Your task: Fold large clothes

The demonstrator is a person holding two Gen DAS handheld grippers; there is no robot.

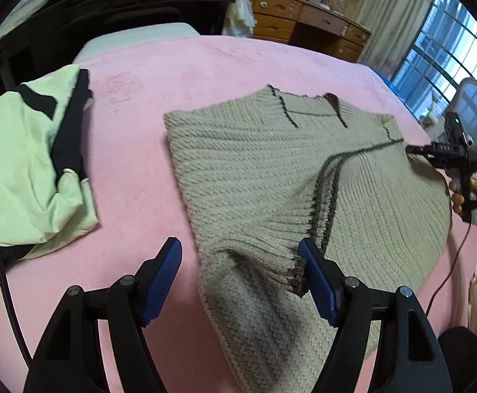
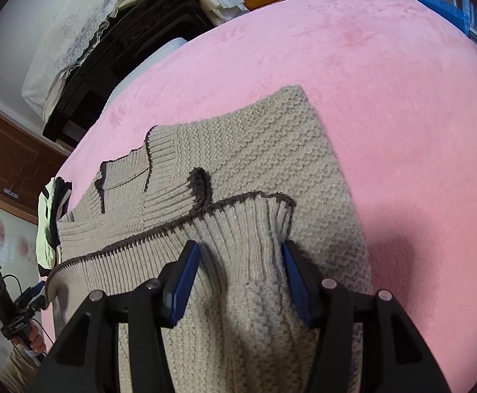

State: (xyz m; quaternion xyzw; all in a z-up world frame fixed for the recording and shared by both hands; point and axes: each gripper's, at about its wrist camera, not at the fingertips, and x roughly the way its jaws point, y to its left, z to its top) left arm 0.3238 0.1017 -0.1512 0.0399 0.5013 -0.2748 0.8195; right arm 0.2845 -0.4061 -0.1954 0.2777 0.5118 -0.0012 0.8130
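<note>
A beige knit sweater (image 1: 271, 170) with dark trim lies folded on the pink bed cover (image 1: 146, 75). Its ribbed hem with the dark edge is drawn up over the body. My left gripper (image 1: 240, 263) is open at the sweater's near left end, its right finger touching the dark-edged ribbing. My right gripper (image 2: 241, 271) is open, with a bunch of the ribbed hem (image 2: 245, 235) between its fingers. The right gripper also shows in the left wrist view (image 1: 412, 150) at the sweater's far right edge. The sweater fills the middle of the right wrist view (image 2: 271, 150).
A pale green and black garment (image 1: 32, 160) lies bundled at the bed's left side. A black piano (image 1: 117, 9) and a wooden dresser (image 1: 303, 19) stand beyond the bed. A window (image 1: 451, 52) is at the right. A cable (image 1: 448, 271) hangs from the right gripper.
</note>
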